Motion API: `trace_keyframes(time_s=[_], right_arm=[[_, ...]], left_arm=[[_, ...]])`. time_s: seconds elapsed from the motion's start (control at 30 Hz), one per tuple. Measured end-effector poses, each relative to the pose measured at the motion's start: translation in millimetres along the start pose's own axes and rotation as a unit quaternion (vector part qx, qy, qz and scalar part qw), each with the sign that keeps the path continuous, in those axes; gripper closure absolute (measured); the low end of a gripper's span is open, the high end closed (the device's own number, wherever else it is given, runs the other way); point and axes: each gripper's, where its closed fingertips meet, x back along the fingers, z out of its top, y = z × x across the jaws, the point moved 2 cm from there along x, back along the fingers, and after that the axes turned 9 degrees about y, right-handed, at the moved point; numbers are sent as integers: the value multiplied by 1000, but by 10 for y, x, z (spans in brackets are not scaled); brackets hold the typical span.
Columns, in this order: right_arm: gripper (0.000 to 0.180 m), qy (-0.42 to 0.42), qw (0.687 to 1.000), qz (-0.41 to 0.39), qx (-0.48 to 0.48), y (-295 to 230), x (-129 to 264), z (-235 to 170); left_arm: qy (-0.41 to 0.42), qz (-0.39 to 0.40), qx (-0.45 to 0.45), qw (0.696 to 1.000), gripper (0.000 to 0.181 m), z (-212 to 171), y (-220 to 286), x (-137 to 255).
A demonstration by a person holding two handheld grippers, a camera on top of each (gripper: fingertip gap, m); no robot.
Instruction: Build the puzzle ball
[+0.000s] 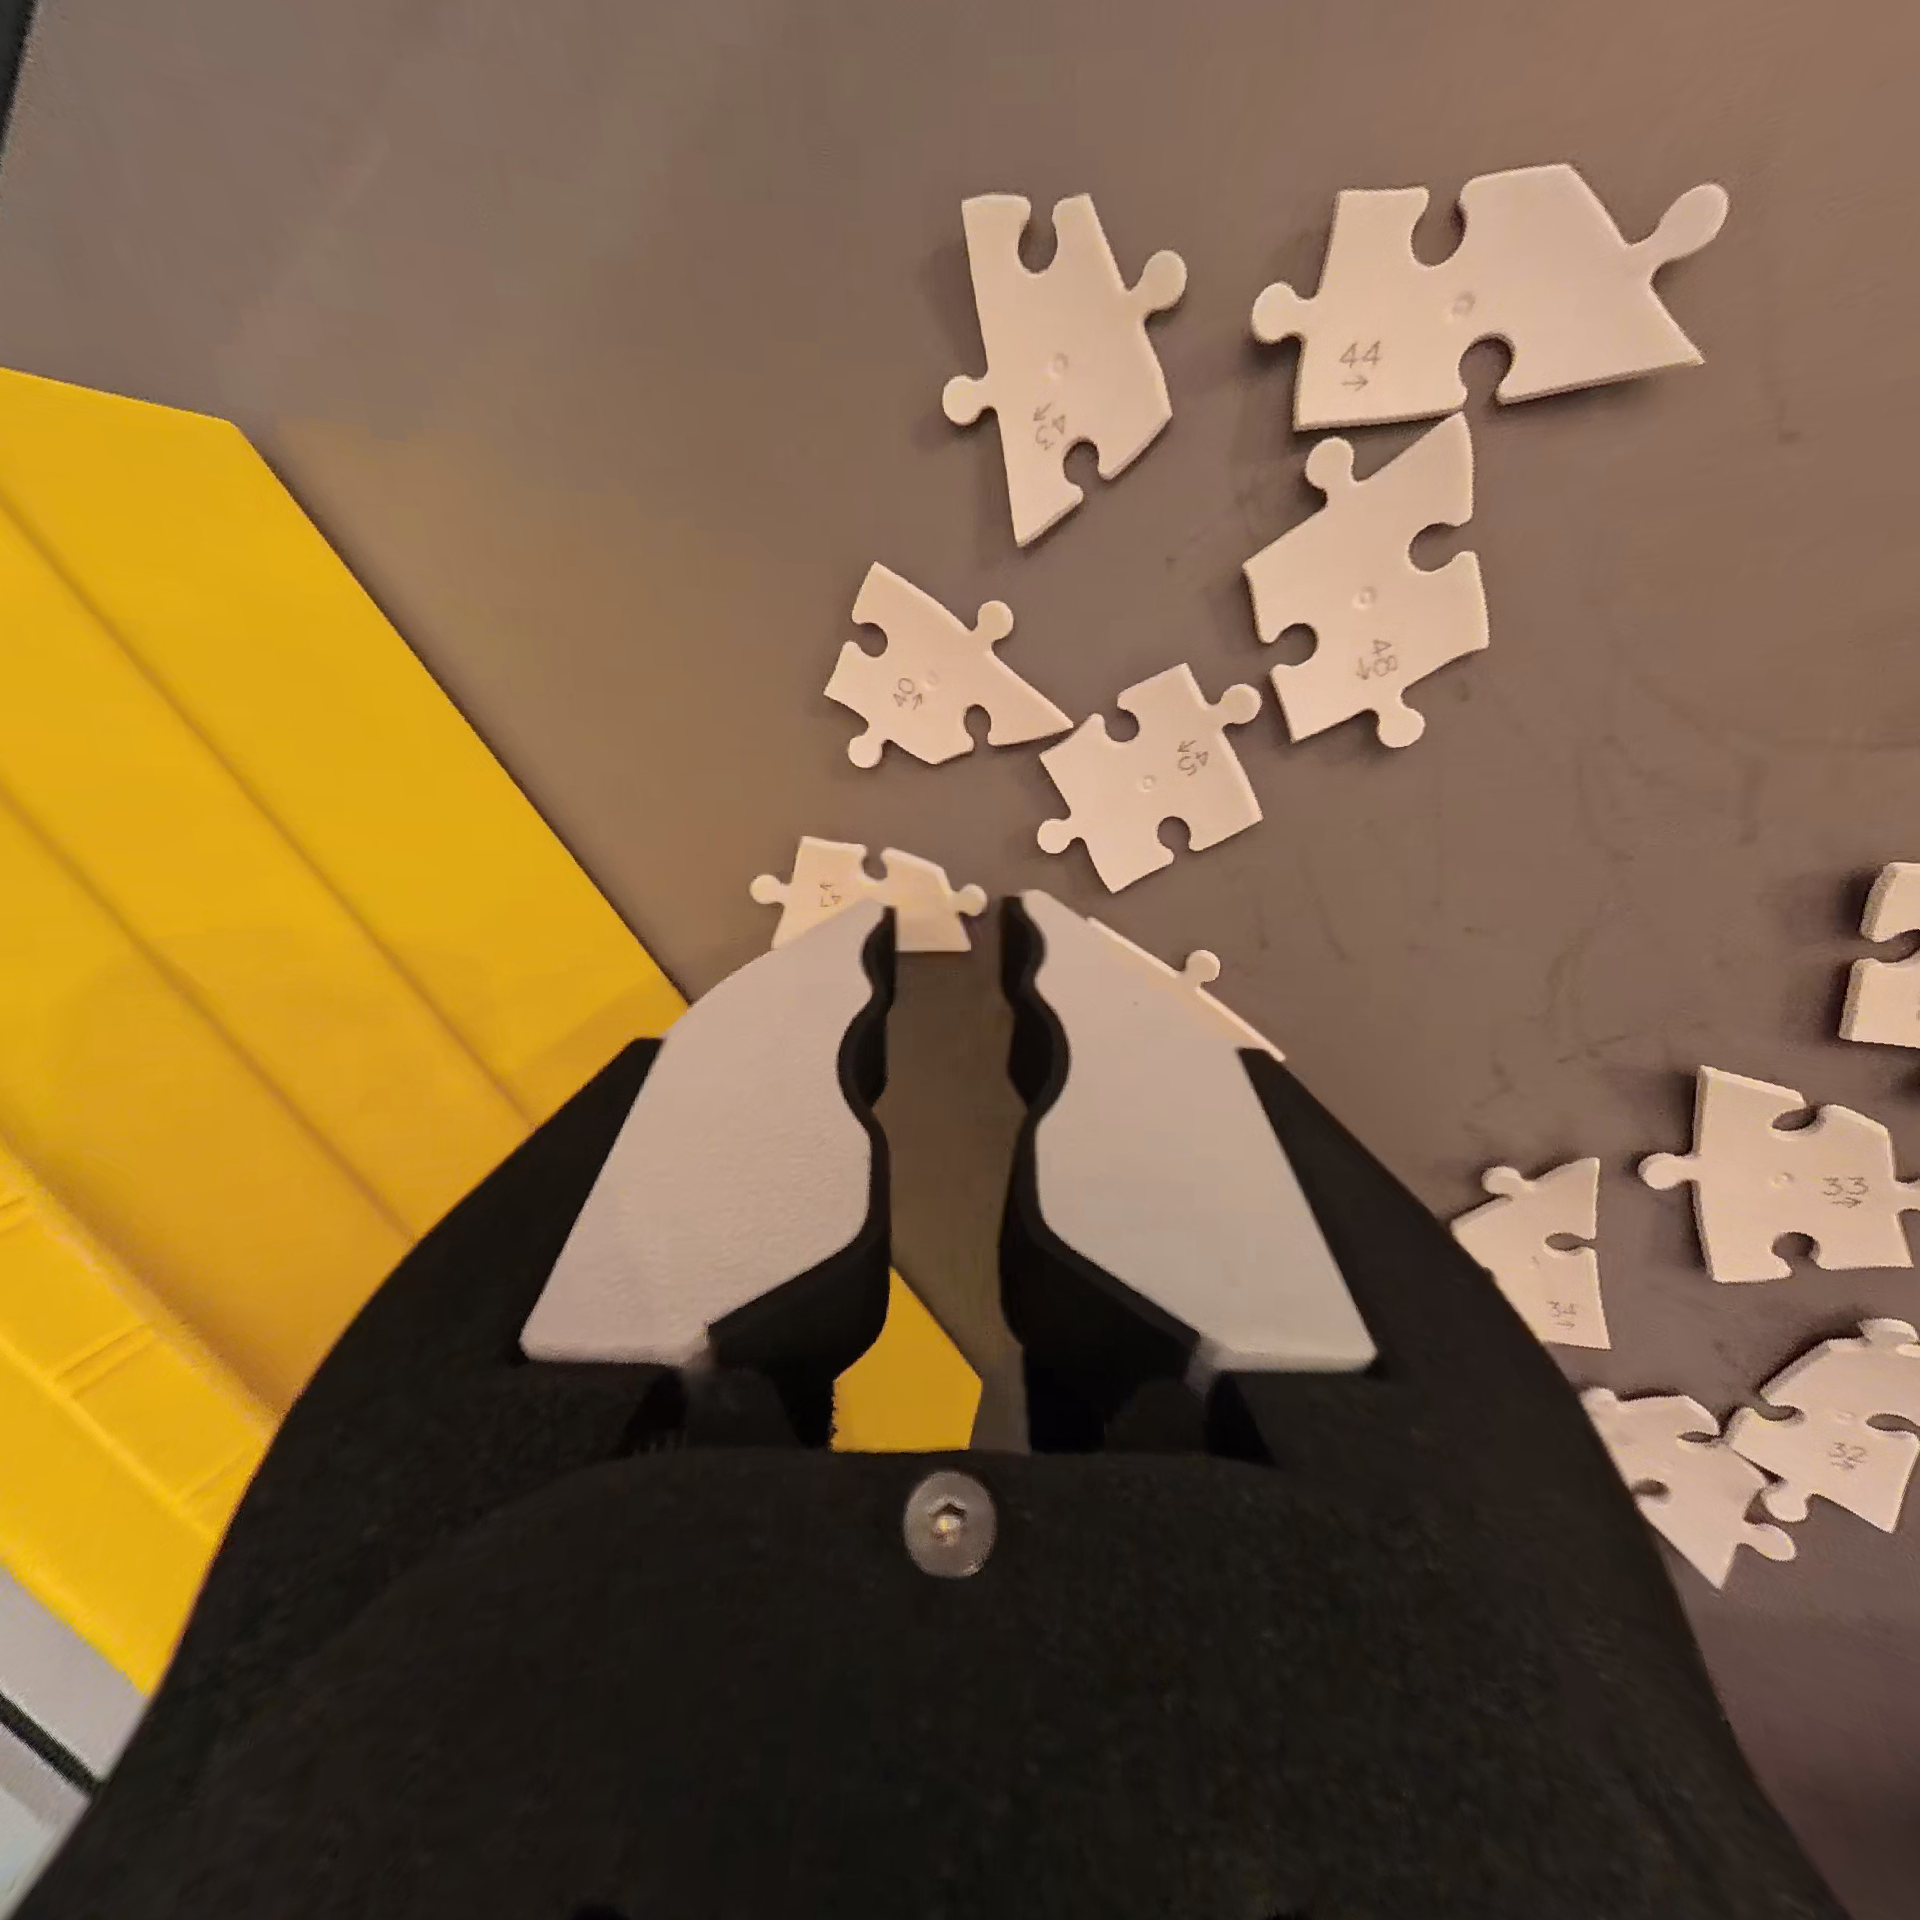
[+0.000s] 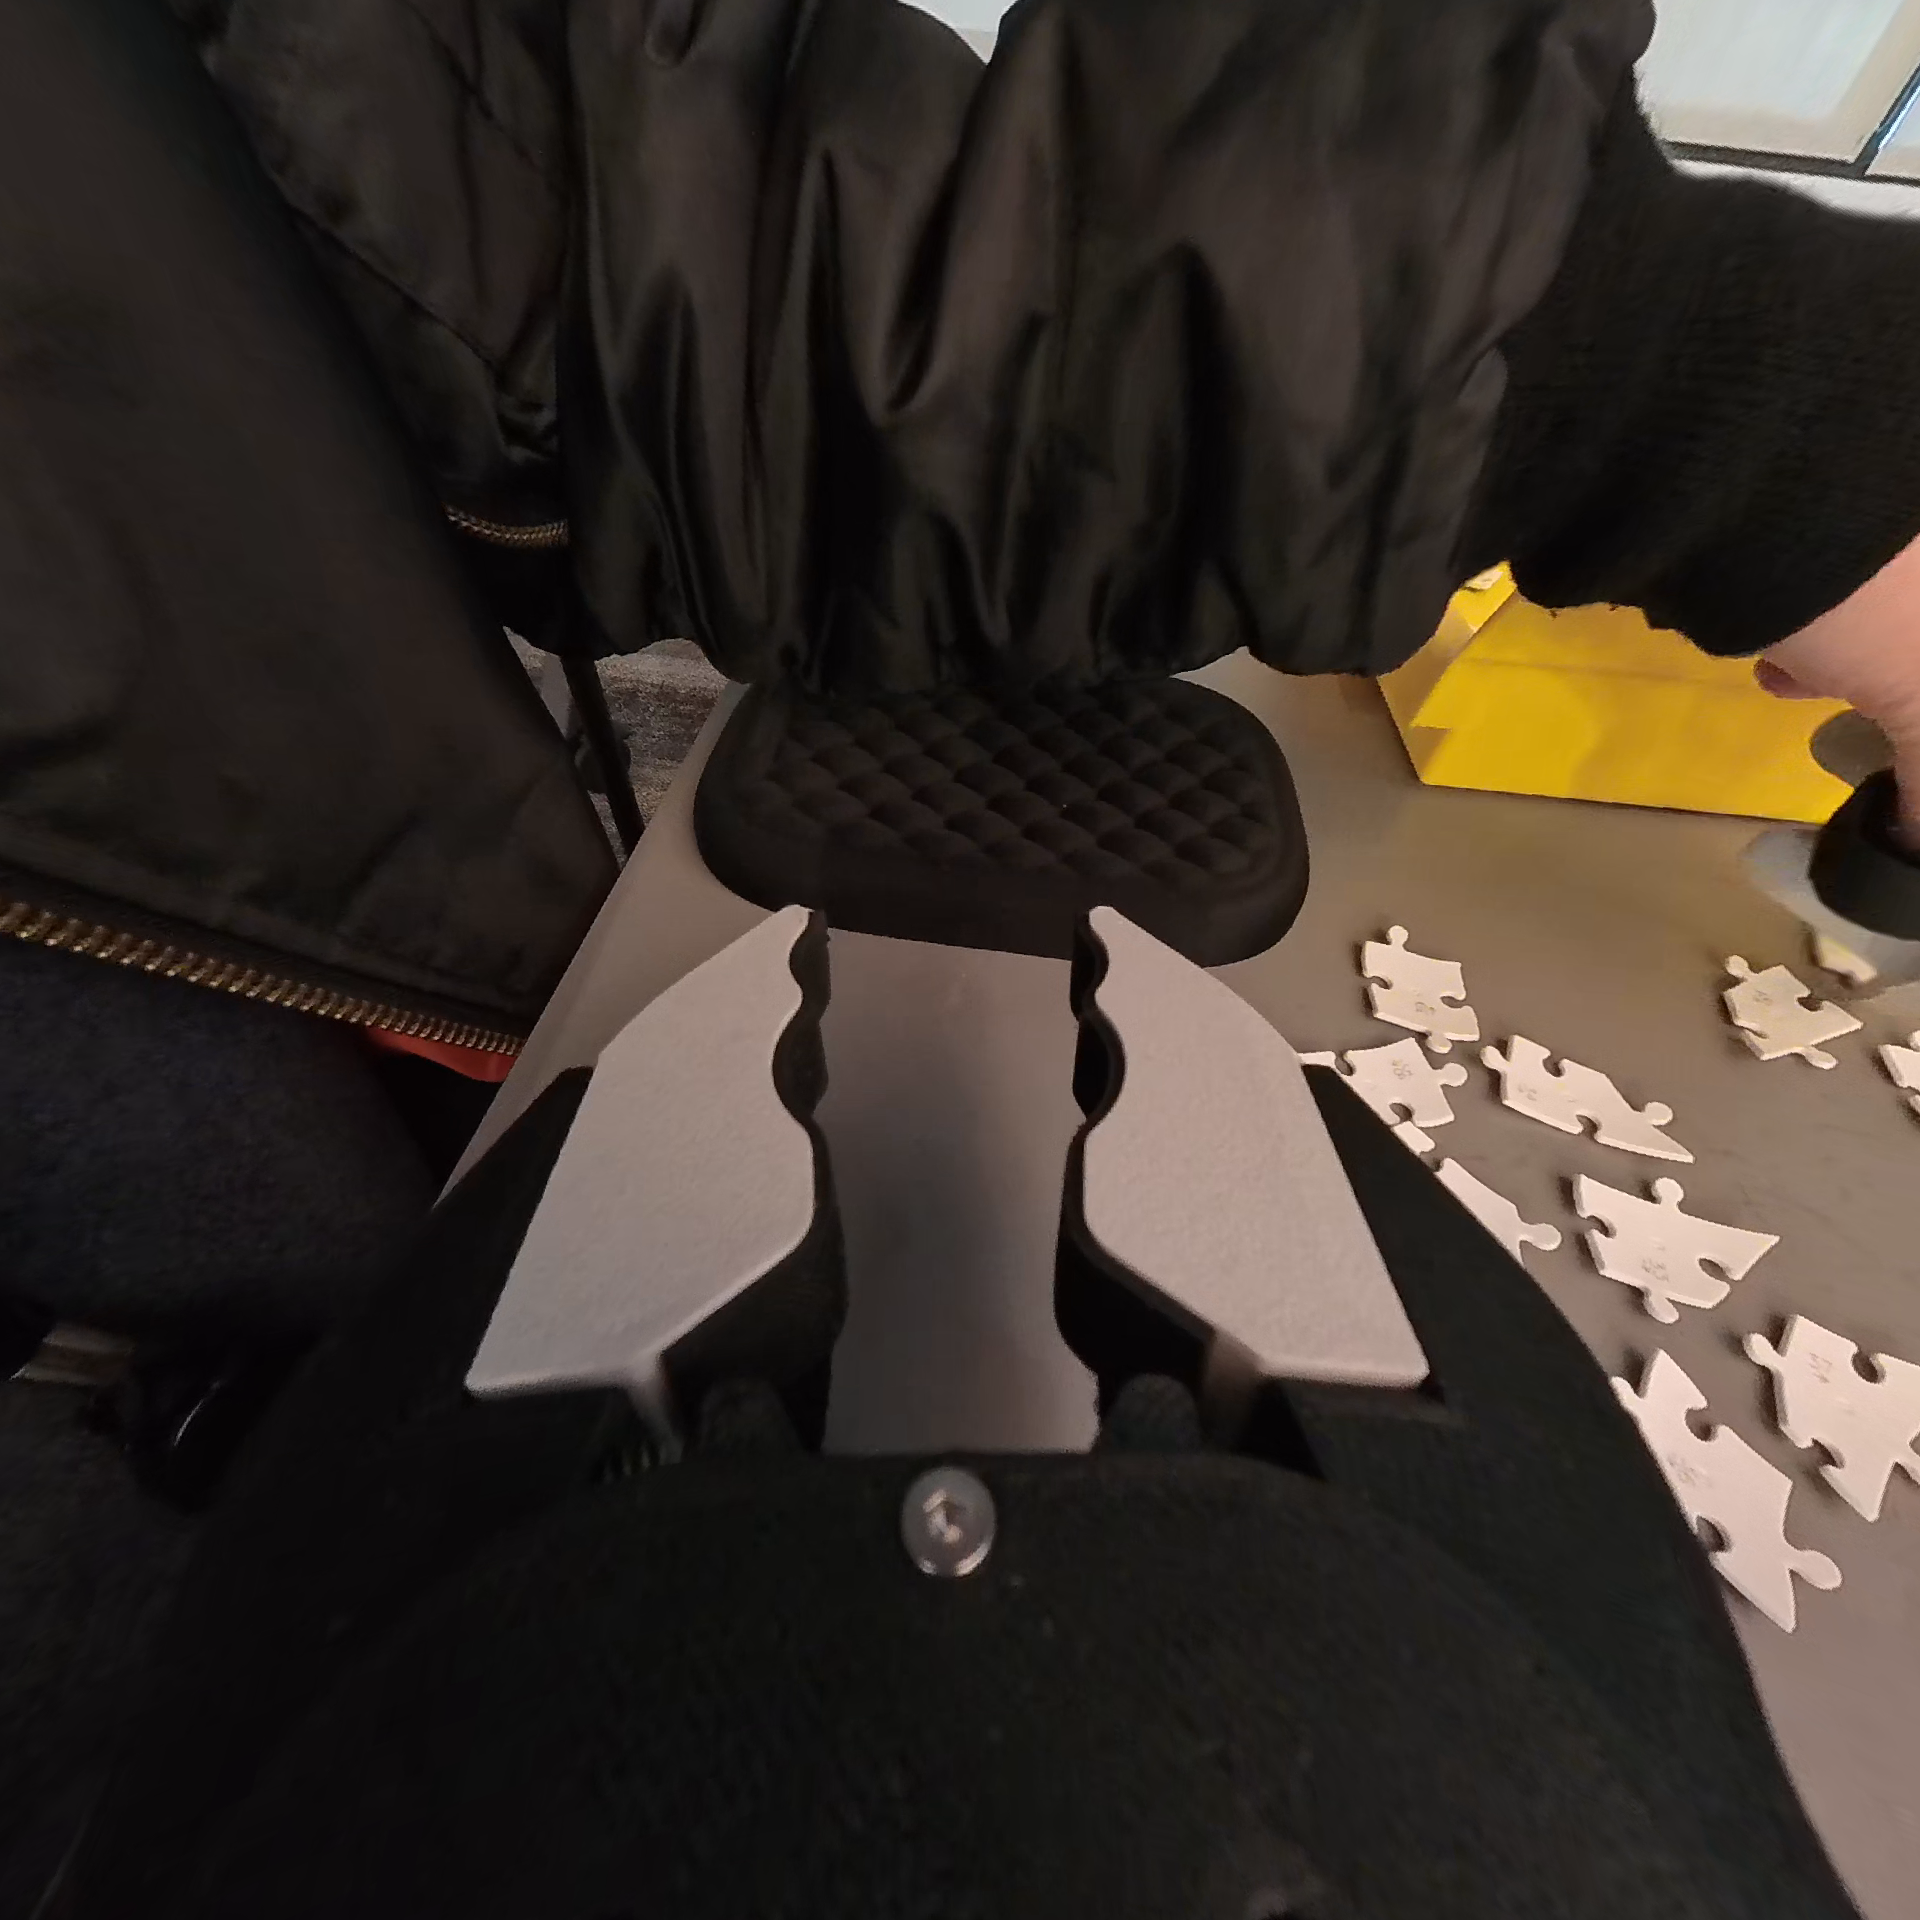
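Note:
Several white numbered puzzle pieces lie flat on the grey table [image 1: 520, 312]. My left gripper [image 1: 948, 914] is open with a narrow gap and holds nothing. Its tips hover at a small piece [image 1: 847, 894] beside the yellow box [image 1: 260, 831]. Another piece [image 1: 1195, 987] is partly hidden under its right finger. More pieces lie ahead [image 1: 1153, 779] and at the far right [image 1: 1475, 301]. My right gripper [image 2: 951, 935] is open and empty over the table edge, pointing at a black quilted pad [image 2: 997, 810]. Loose pieces [image 2: 1662, 1242] lie to its right.
A person in a black jacket [image 2: 935, 364] sits right behind the pad. The yellow box [image 2: 1610, 717] stands at the back right in the right wrist view, with a hand [image 2: 1870, 644] holding the other gripper beside it. More pieces [image 1: 1808, 1184] cluster at the lower right. Spacing between my two grippers at the tips: around 30 centimeters.

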Motion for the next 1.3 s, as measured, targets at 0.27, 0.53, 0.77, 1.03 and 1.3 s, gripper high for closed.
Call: trace_keyframes(time_s=[0.27, 0.53, 0.77, 1.03, 1.3], right_arm=[[134, 3, 1000, 0, -4, 5, 6, 4], [134, 3, 1000, -3, 0, 9, 9, 6], [134, 9, 1000, -12, 0, 44, 15, 23], [119, 61, 994, -95, -1, 318, 92, 153], [123, 105, 989, -99, -35, 431, 107, 228]], left_arm=[[90, -45, 57, 993, 150, 189, -80, 509], [344, -59, 101, 932, 151, 375, -420, 1924], [537, -86, 159, 824, 143, 15, -941, 2577], [603, -119, 122, 779, 144, -344, -1421, 2479], [572, -110, 64, 810, 160, -609, -1612, 2363]])
